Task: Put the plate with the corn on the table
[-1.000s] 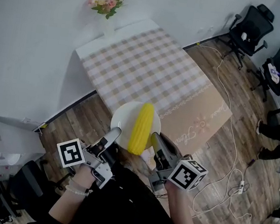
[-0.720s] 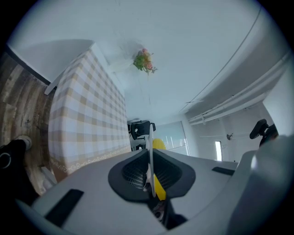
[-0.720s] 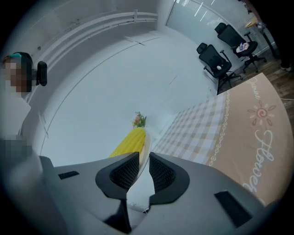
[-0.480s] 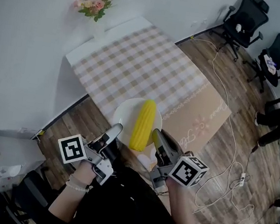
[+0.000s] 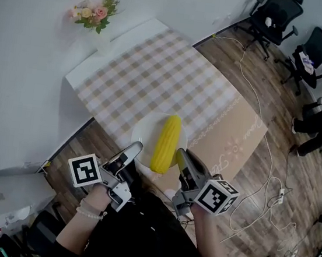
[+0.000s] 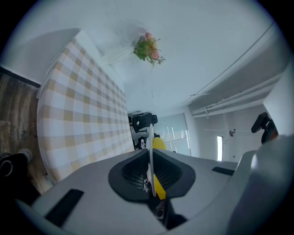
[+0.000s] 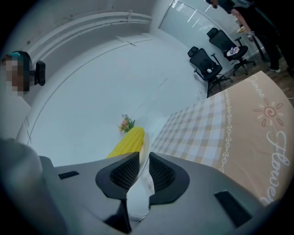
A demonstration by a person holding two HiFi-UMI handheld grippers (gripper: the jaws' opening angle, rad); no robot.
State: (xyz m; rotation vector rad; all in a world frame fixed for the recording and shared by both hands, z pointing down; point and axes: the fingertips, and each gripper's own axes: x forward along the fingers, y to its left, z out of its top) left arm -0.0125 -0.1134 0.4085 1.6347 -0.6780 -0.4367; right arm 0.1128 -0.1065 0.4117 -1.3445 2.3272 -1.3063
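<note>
The left gripper (image 5: pixel 134 148) had its jaws closed tight on the left rim of the white plate (image 5: pixel 146 130), the thin edge pinched between the dark pads. The right gripper (image 5: pixel 180 154) was clamped the same way on the opposite rim. Between the two, the plate sat over the near edge of the table (image 5: pixel 156 77), partly beyond it above the wooden floor (image 5: pixel 82 144); whether it touched the checked cloth could not be told. One corn cob (image 5: pixel 165 143) lay lengthwise on the one plate. One bunch of flowers (image 5: pixel 93 15) stood at the table's far corner, and two black office chairs (image 5: pixel 276 11) stood well apart from it
</note>
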